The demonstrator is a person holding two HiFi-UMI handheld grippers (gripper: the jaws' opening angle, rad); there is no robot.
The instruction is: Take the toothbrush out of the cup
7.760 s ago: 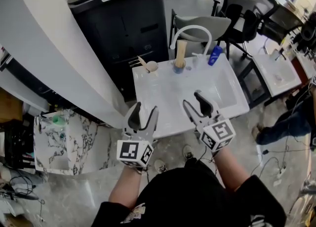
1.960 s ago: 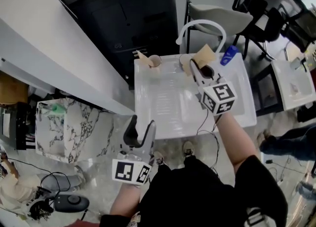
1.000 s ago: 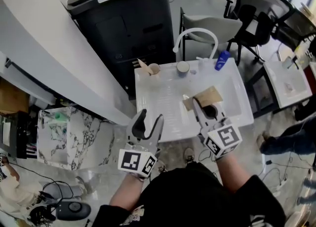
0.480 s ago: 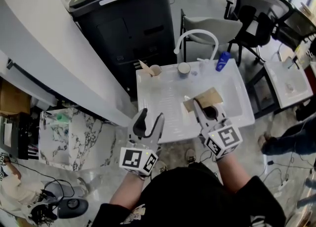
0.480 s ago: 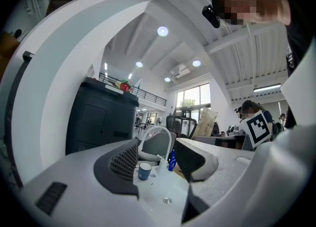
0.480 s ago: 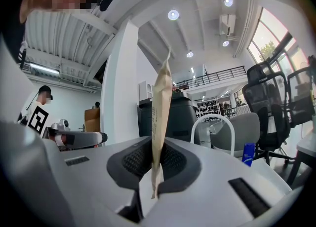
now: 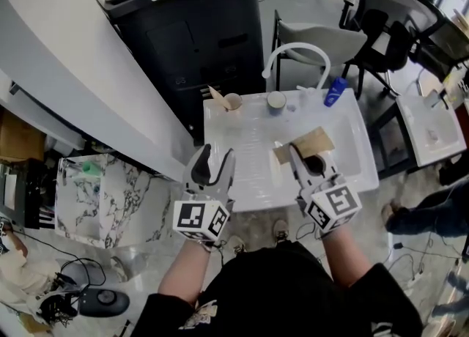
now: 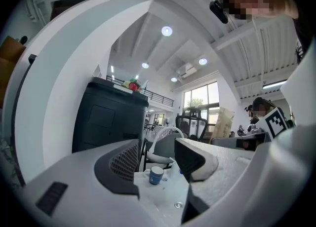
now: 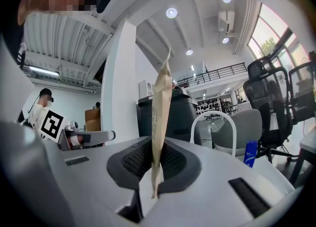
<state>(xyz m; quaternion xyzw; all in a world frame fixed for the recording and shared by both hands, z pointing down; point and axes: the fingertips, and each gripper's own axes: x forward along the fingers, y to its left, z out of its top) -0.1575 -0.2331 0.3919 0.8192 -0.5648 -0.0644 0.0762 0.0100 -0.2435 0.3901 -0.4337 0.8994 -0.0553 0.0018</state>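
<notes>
The toothbrush in its flat tan paper sleeve (image 7: 306, 143) is already out of the small blue-and-white cup (image 7: 276, 101) at the white basin's (image 7: 245, 145) far edge, pinched by the right gripper (image 7: 300, 158) over the near right corner. The left gripper (image 7: 209, 169) hangs spread and empty at the near left edge; what remains, I judge, is laying the toothbrush down

**Head view:** set above the person, it faces steeply down past both arms onto the white surface (image 7: 245, 145) from well off.

**Left gripper view:** it rides the left hand-held gripper (image 8: 159, 155) and looks level between its parted jaws, across the surface to the cup (image 8: 156, 175) and the black cabinet (image 8: 106, 122).

**Right gripper view:** it rides the right hand-held gripper (image 9: 157, 164) and also looks level, with the clamped packet (image 9: 160, 117) close before the lens.

All three views share the cabinet and the white arch (image 7: 296, 51).
</notes>
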